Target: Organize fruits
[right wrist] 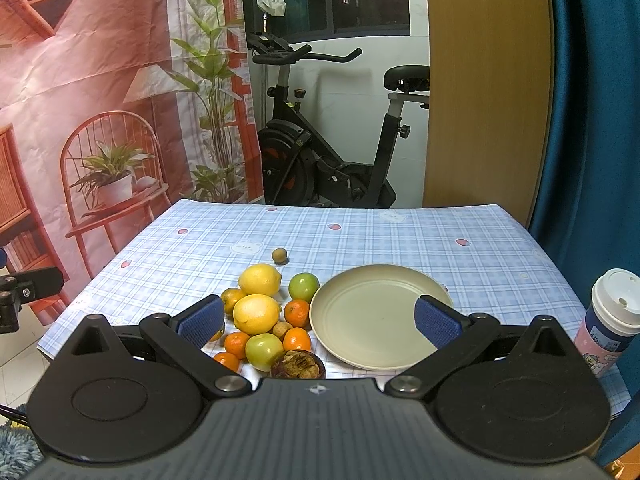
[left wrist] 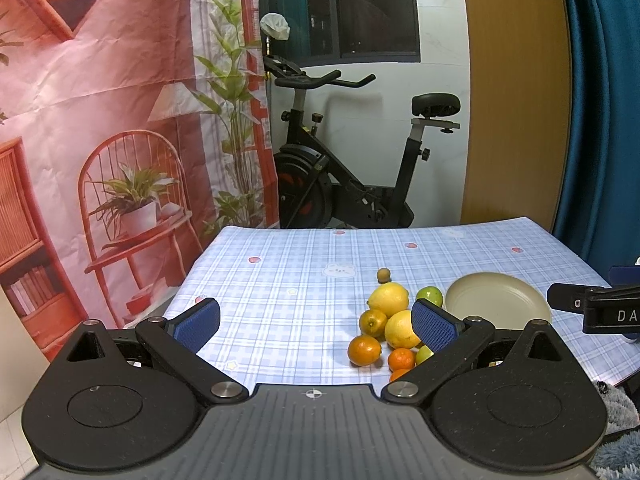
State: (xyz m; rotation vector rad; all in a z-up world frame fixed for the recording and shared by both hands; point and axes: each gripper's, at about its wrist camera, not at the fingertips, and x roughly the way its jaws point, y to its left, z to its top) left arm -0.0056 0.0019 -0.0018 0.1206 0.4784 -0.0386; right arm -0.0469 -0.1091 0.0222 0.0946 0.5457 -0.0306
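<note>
So I'm at a table (right wrist: pixel 360 236) covered with a blue-and-white plaid cloth that has little bears and strawberries printed on it. Behind it there's a black exercise bike (right wrist: pixel 320 152) under a dark window, a wooden panel (right wrist: pixel 488 80) and a teal curtain (right wrist: pixel 592 120) on the right, and a big printed backdrop (right wrist: pixel 100 100) of a reddish room with a chair and plants on the left.

Only one dish out: a pale beige plate (right wrist: pixel 380 316), right of centre, with nothing on it. A lidded paper cup (right wrist: pixel 608 320) stands near the right edge of the table.

The fruit is all piled just left of the plate. Two lemons (right wrist: pixel 257 314), the far one (right wrist: pixel 260 279) behind the near one. A green apple (right wrist: pixel 304 286) is by the plate's rim, and another green one (right wrist: pixel 264 351) is closer to me. Several small oranges (right wrist: pixel 297 313) are scattered round them, plus a brown, rough-looking thing (right wrist: pixel 298 365) right at the front. One little brown round fruit (right wrist: pixel 279 255) sits on its own further back.

My left gripper (left wrist: pixel 316 320) is spread wide with nothing in it, hovering off to the left of the pile. My right gripper (right wrist: pixel 320 316) is likewise wide apart and empty, above the near edge of the table.
</note>
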